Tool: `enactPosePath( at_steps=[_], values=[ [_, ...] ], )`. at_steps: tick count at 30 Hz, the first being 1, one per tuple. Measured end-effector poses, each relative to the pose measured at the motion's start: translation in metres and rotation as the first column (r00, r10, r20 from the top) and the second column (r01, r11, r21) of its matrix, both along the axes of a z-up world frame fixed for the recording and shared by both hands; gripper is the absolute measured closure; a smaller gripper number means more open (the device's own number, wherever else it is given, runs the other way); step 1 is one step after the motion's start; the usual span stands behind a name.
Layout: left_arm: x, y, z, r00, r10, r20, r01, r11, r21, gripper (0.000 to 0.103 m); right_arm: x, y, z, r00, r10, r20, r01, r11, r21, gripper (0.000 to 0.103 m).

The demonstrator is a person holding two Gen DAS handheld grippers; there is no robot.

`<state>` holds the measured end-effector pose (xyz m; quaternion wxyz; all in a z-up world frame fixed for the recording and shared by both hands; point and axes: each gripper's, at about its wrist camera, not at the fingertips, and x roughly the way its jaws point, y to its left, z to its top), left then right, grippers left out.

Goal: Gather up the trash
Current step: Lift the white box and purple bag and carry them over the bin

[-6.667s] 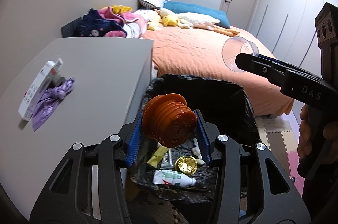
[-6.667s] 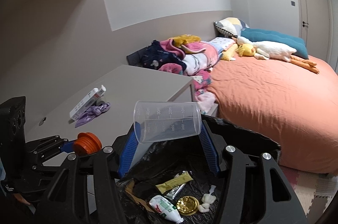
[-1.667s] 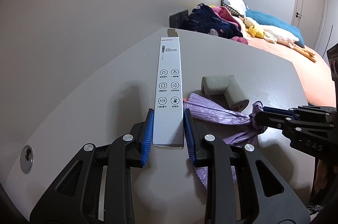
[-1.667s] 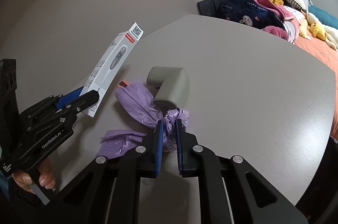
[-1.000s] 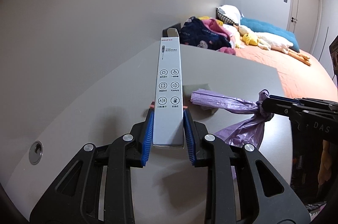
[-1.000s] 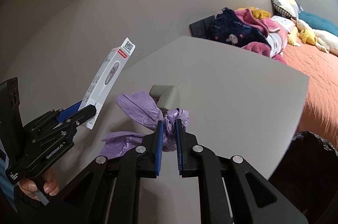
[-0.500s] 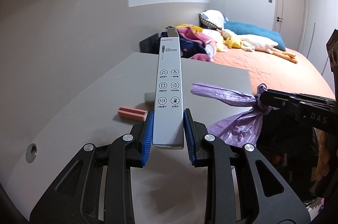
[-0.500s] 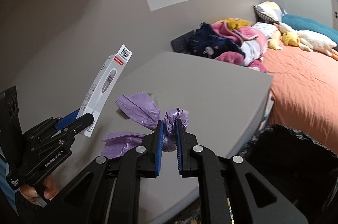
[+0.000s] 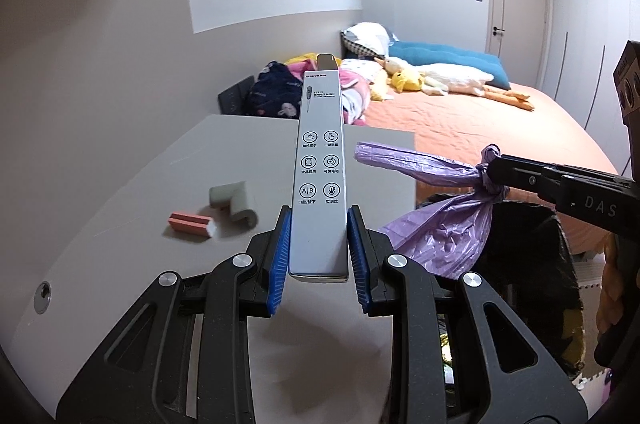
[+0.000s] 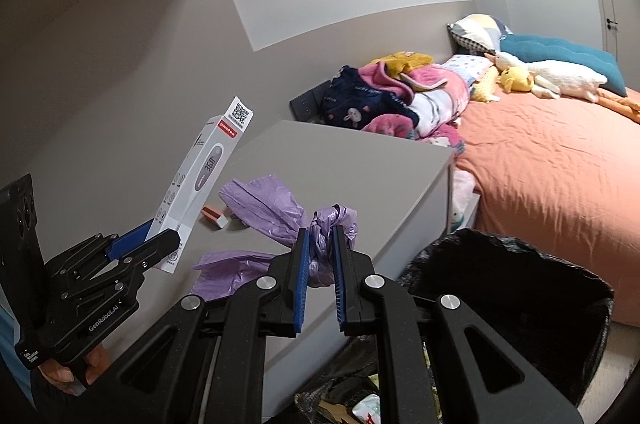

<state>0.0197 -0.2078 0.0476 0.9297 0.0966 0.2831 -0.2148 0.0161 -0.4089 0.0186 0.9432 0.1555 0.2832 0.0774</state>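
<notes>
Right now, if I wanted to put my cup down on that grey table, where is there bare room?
The grey table is mostly bare: the near stretch by the round hole, and the far end toward the pile of clothes. The only cluster is the pink block beside the grey corner piece, mid-table.

Readable text on the box and both grippers
The long white cardboard thermometer box (image 10: 195,186) shows "36.8" on its pictured display and a QR code on its top flap; the black left gripper (image 10: 150,238) reads "GenRobot.AI", the black right gripper (image 9: 490,171) "DAS"
</notes>
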Motion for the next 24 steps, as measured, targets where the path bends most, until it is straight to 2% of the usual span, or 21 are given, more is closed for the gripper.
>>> enactPosePath(
  at_steps=[24],
  values=[
    [-0.036,-0.073,0.002,0.987,-0.161,0.0,0.161,0.987,-0.005,0.076,-0.061,-0.074,0.005,0.986,-0.164,0.028,0.164,0.986,0.004,0.09]
  ],
)
